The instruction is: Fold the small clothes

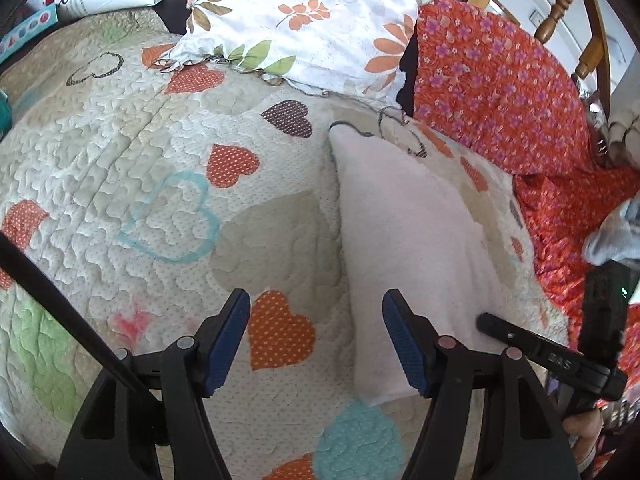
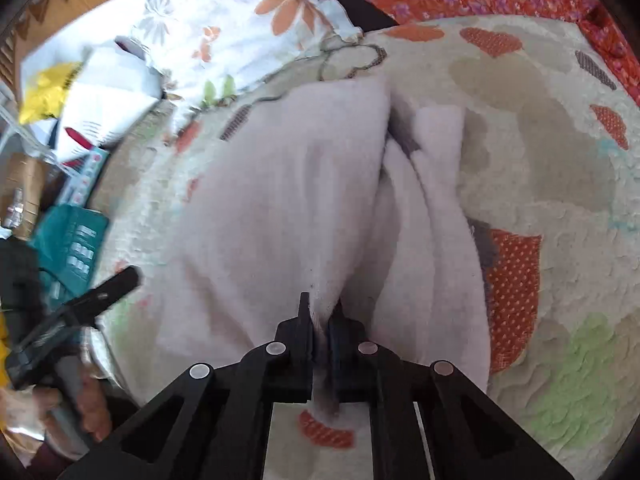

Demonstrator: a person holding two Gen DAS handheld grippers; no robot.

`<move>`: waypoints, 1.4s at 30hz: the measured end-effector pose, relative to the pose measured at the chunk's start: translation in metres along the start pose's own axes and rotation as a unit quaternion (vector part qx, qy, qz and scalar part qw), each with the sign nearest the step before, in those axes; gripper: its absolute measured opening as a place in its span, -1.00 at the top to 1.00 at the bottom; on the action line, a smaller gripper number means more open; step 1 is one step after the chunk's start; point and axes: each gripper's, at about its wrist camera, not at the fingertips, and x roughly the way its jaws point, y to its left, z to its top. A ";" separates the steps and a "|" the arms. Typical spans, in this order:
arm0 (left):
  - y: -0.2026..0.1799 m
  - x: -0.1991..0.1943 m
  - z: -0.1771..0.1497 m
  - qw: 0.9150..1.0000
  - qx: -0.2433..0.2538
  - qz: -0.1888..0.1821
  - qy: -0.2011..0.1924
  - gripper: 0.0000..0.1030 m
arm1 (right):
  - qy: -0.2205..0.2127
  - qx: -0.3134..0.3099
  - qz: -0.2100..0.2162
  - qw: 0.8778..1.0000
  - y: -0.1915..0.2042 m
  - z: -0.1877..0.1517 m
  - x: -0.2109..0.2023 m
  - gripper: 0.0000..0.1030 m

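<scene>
A pale pink fleece garment (image 1: 404, 240) lies on a heart-patterned quilt (image 1: 120, 152). My left gripper (image 1: 316, 336) is open and empty, low over the quilt at the garment's left edge; its right finger (image 1: 404, 344) is over the cloth. In the right wrist view the garment (image 2: 280, 208) lies bunched in long folds. My right gripper (image 2: 324, 316) is shut on a pinch of its near edge. The right gripper's body also shows in the left wrist view (image 1: 560, 360), and the left gripper's in the right wrist view (image 2: 72, 312).
A floral pillow (image 1: 312, 12) lies at the back of the bed. An orange flowered cover (image 1: 500, 92) lies to the right, before a wooden chair (image 1: 576, 8). A grey cloth (image 1: 616, 232) sits at far right. Boxes and a teal crate (image 2: 72, 240) stand beside the bed.
</scene>
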 end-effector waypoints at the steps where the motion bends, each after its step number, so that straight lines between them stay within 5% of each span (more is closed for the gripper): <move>1: -0.003 0.000 0.002 1.000 -0.001 -0.004 -0.002 -0.31 | -0.014 -0.005 0.007 1.000 -0.001 0.001 -0.014 0.87; 4: -0.025 0.004 0.005 1.000 0.024 -0.013 -0.009 -0.33 | -0.040 0.017 0.035 0.998 -0.017 0.004 -0.045 0.87; 6: -0.038 0.014 0.003 0.999 0.047 -0.012 -0.008 -0.35 | -0.046 0.028 0.015 0.998 -0.031 0.003 -0.058 0.87; 9: -0.051 0.047 -0.004 0.997 0.070 0.017 0.021 -0.37 | -0.010 0.046 -0.032 0.998 -0.049 -0.004 -0.048 0.87; 11: -0.049 0.076 -0.012 0.994 0.069 0.032 0.076 -0.38 | 0.043 0.034 -0.065 0.996 -0.051 -0.011 -0.025 0.86; 15: -0.031 0.072 -0.009 0.996 0.026 -0.006 0.085 -0.38 | 0.050 0.035 -0.064 0.996 -0.050 -0.006 -0.027 0.78; 16: -0.026 0.066 -0.006 0.997 0.019 -0.020 0.077 -0.38 | 0.028 0.039 -0.050 0.998 -0.051 0.001 -0.038 0.71; 18: -0.017 0.060 0.000 0.998 0.004 -0.034 0.057 -0.46 | -0.009 0.052 -0.038 0.998 -0.056 0.011 -0.052 0.06; 20: -0.005 0.061 0.007 0.997 -0.031 -0.053 0.036 -0.62 | -0.050 0.078 -0.027 0.995 -0.068 0.020 -0.059 -0.30; 27: -0.018 0.106 0.015 0.985 -0.054 -0.146 0.074 -0.68 | -0.032 0.148 0.041 0.988 -0.093 0.050 0.005 -0.30; 29: -0.034 0.115 0.013 0.980 -0.033 -0.164 0.104 -0.47 | -0.008 0.153 0.066 0.986 -0.085 0.048 0.029 -0.06; 33: -0.052 0.095 0.026 0.985 0.000 -0.149 0.087 -0.03 | -0.019 0.133 0.076 0.988 -0.062 0.056 0.024 0.30; 37: -0.055 0.070 0.044 0.988 0.019 -0.141 0.056 -0.05 | -0.074 0.128 0.116 0.982 -0.055 0.062 -0.010 0.32; 42: -0.045 0.097 0.032 0.995 0.031 -0.027 0.091 -0.24 | -0.016 0.118 0.020 0.993 -0.057 0.053 0.017 0.23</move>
